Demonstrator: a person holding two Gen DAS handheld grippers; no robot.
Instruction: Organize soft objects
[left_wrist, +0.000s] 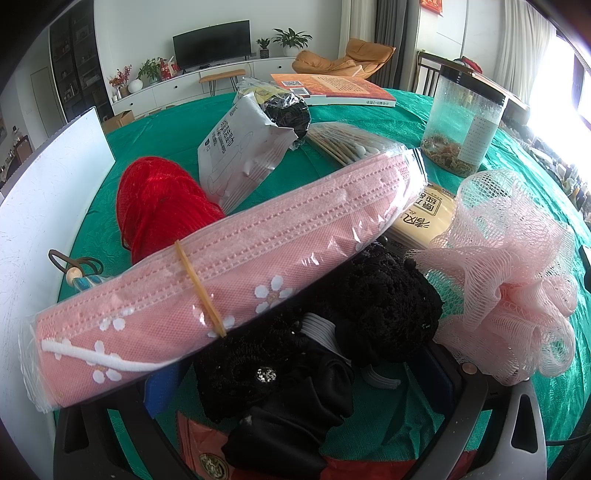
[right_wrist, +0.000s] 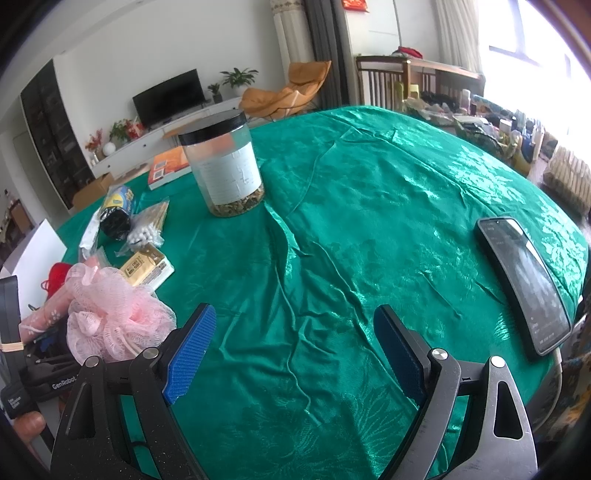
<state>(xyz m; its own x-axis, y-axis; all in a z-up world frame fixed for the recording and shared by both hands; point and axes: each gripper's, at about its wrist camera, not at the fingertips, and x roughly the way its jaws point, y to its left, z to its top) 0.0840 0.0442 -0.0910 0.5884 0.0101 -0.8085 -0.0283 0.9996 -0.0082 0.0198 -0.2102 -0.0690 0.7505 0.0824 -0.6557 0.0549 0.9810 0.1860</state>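
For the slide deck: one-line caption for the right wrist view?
Right gripper open over bare green tablecloth, phone right, pink bath pouf left.

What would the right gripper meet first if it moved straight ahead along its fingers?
The right gripper is open over bare green tablecloth; the way ahead looks free, the jar standing off left, though depth is unclear.

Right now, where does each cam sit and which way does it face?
Left wrist: low over the clutter, facing the TV wall; mask pack and black cloth fill it, left gripper mostly hidden.
Right wrist: above bare tablecloth, facing the same wall; right gripper open and empty, phone right, a fingertip lower left.
Shared: jar, loofah, book.
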